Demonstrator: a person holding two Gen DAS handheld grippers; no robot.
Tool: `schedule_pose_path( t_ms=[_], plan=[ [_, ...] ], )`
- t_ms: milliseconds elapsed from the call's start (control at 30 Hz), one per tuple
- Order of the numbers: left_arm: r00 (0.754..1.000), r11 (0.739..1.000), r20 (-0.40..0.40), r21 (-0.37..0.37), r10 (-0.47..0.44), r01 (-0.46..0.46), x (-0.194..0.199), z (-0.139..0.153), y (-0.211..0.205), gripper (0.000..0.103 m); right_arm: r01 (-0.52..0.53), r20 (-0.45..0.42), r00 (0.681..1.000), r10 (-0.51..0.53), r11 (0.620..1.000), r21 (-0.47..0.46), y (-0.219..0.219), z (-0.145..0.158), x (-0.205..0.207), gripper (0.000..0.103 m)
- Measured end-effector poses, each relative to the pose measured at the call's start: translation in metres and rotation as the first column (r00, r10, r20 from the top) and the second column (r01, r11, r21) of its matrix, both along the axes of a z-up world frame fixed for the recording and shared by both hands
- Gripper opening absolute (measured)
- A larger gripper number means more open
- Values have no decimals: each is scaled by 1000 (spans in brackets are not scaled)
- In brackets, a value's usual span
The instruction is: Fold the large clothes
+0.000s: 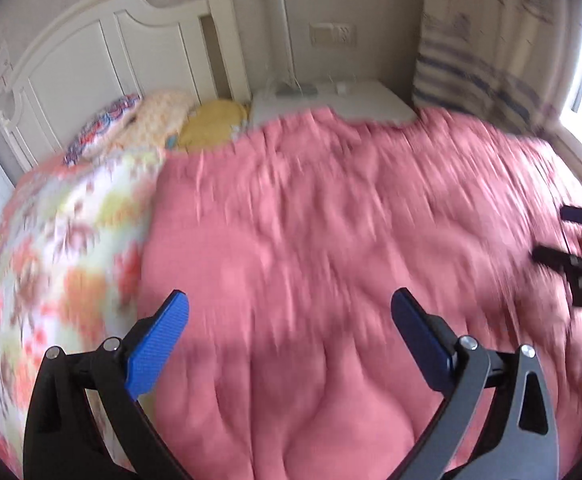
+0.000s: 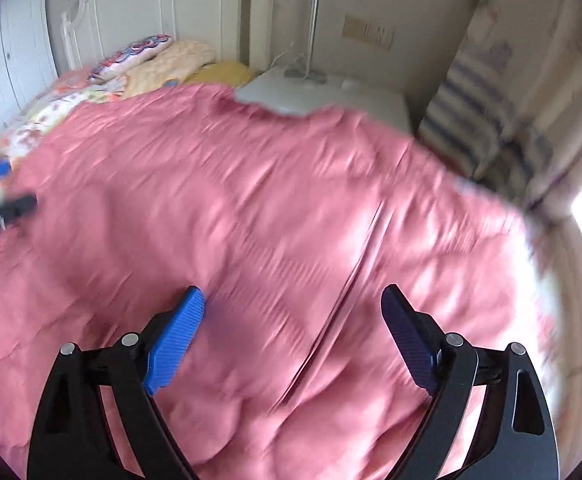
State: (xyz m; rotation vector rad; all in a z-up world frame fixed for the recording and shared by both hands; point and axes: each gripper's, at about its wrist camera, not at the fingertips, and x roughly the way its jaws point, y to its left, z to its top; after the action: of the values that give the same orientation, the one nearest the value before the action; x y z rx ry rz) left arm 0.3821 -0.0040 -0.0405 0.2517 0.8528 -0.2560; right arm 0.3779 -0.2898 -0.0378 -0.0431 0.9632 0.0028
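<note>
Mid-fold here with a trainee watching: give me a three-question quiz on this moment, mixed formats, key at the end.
1. True or false: the left gripper is clamped on the pink garment.
2. Multiple choice: what lies under the garment at its left edge? A) floral bedding B) bare wooden floor C) a grey rug
3. Fill in: beyond the garment's far edge, beside the headboard, stands a white ____.

Key: 1. False, its jaws stand wide apart, like the right gripper. 2. A, floral bedding. 3. Nightstand.
</note>
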Motion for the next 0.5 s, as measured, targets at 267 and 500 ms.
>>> schedule_pose_path(
  t_ms=[267, 500],
  plan=[
    [998, 986, -44, 157, -40, 46, -64, -43, -5, 101, 4, -68, 998, -4, 1000, -3, 15, -25, -56, 87],
    [1000, 999, -12, 34, -18, 19, -128, -7, 22, 101, -41, -11, 999, 41, 998, 43, 36, 5, -135, 87]
  ],
)
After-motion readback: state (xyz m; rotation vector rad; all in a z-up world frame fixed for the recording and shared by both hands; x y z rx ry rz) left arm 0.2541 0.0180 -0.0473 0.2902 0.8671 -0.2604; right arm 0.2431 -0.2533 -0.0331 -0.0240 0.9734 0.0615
